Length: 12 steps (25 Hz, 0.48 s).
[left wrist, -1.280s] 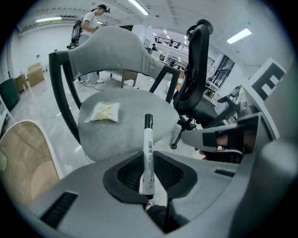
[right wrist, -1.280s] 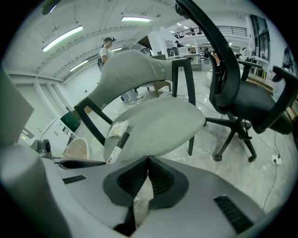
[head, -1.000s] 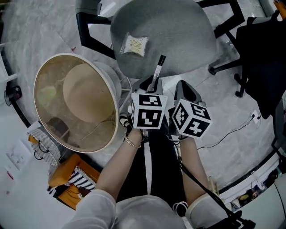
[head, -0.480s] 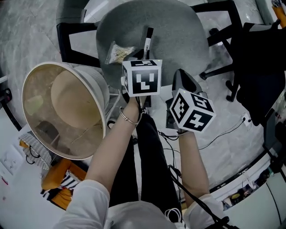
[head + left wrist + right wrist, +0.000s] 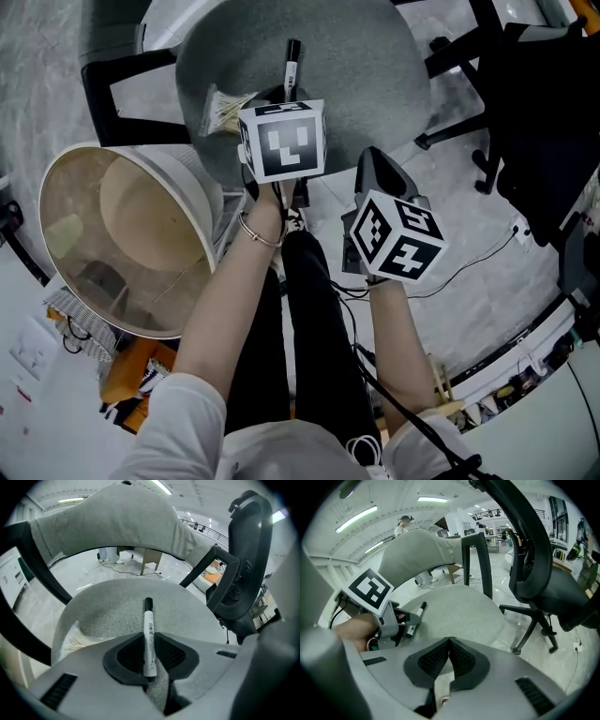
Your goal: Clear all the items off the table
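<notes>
My left gripper [image 5: 288,96] is shut on a white marker with a black cap [image 5: 292,66], which points away from me over the grey chair seat [image 5: 366,66]. In the left gripper view the marker [image 5: 149,637] sits upright between the pads, its cap past the fingertips, above the seat [image 5: 112,611]. A clear packet of pale sticks [image 5: 223,109] lies on the seat just left of this gripper, and is also visible as the packet [image 5: 76,638]. My right gripper [image 5: 377,174] hangs over the floor beside the seat's near edge; its jaws [image 5: 449,645] are shut with nothing between them.
A large beige-lined bin [image 5: 122,234] stands left of the chair, tilted towards me. A black office chair [image 5: 548,103] is at the right, with its base [image 5: 534,620] near the grey seat. A cable [image 5: 469,272] runs over the floor. Orange and striped things [image 5: 131,375] lie lower left.
My left gripper has moved away from me with the marker, from the seat's near edge to over the seat beside the packet. The right gripper has shifted only slightly.
</notes>
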Motion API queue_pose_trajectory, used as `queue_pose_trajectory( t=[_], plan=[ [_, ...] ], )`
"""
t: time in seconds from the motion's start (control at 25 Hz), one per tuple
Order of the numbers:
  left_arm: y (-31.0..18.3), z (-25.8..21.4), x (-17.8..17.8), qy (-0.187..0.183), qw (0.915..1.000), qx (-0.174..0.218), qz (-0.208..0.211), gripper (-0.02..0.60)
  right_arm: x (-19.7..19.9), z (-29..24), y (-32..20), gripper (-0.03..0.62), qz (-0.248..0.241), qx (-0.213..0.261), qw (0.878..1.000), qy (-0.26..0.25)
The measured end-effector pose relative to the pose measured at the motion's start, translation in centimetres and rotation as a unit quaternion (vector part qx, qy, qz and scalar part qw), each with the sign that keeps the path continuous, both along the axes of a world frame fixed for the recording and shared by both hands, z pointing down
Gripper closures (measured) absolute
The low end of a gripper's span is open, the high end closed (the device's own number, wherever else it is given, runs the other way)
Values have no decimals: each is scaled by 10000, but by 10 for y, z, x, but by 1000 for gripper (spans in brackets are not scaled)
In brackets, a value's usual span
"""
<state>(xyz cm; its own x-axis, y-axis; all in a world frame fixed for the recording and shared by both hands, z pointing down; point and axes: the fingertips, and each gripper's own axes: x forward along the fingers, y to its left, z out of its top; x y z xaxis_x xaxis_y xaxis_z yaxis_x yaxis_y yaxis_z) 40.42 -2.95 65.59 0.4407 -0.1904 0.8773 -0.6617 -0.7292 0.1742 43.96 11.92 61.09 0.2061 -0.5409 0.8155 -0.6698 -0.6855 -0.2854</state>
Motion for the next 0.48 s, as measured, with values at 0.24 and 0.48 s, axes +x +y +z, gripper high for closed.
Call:
queue_pose_trajectory(
  t=[0.24, 0.48],
  plan=[
    [4, -10, 0, 116, 9999, -16, 52, 437, 3, -4, -2, 569, 47, 8, 10000, 26],
    [5, -16, -5, 85, 9997, 97, 210, 437, -1, -9, -13, 569, -77, 33, 9999, 84]
  ],
)
